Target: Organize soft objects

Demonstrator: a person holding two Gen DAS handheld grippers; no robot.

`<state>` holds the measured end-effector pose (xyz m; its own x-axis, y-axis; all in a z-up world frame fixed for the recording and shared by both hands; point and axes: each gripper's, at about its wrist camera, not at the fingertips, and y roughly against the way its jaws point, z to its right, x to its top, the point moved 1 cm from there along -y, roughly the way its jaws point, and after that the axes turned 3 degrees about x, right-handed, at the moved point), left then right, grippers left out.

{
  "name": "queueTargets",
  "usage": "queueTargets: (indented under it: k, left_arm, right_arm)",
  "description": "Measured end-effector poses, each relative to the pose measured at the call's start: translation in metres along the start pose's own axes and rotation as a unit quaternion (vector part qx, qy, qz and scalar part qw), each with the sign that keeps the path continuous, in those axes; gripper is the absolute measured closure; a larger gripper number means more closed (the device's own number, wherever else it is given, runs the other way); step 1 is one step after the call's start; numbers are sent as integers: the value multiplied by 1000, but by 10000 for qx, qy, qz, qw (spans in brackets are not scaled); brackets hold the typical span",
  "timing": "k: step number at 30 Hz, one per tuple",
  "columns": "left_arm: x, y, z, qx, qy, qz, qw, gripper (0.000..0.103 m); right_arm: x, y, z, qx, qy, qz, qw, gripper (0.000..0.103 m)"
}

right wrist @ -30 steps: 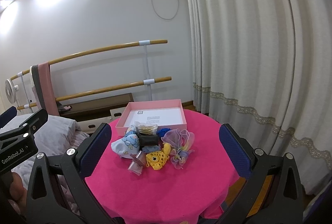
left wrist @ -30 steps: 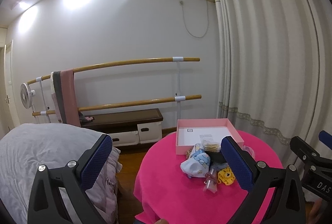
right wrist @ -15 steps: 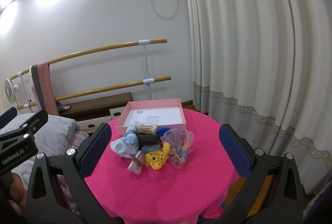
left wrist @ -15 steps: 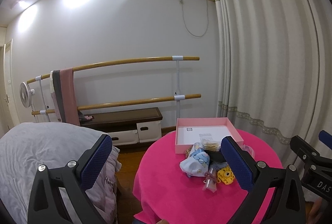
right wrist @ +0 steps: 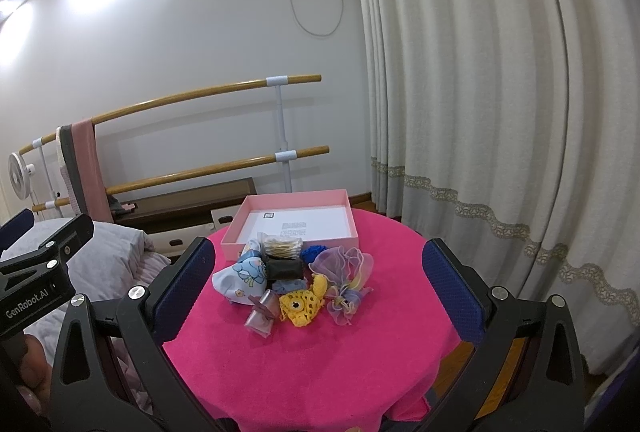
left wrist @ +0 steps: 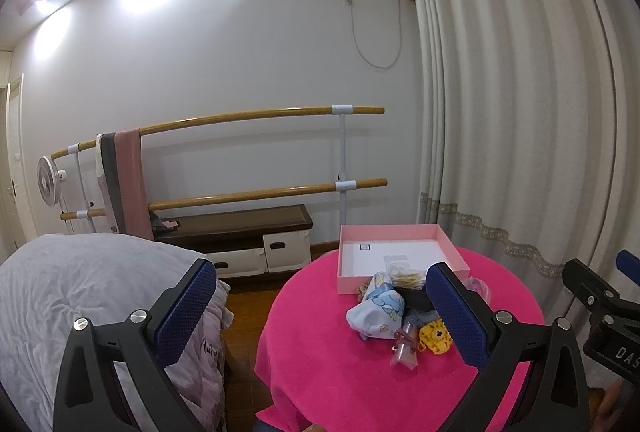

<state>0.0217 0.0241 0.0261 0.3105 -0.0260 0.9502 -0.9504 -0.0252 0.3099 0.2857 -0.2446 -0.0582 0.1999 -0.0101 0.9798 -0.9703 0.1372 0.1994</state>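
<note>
Far back, curtain right, bars left, bed near left. Round pink table ahead; pink box at far edge, soft pile just before it, untouched. Left tongs and right tongs wide, empty, nothing between them and pile.
</note>
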Motion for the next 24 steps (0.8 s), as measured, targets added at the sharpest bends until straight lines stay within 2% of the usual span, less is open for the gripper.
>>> queueTargets:
  k: [11, 16, 17, 24]
  left_arm:
    - [-2, -5, -1, -44, 5, -128, 9999, 0]
    - [-8, -22, 0, -88, 5, -471, 9989, 0]
    - [-12, -32, 0, -99, -2, -666, 9977, 0]
    - [-27, -72, 3, -152, -18, -1294, 9915, 0]
  right_arm:
    - [-3, -7, 3, -19, -17, -90, 10000, 0]
    - [-8, -22, 6, -16, -5, -295, 9996, 0]
    - [-9, -26, 7, -26, 9, -351, 9994, 0]
    - [-31, -66, 18, -65, -27, -900, 9959, 0]
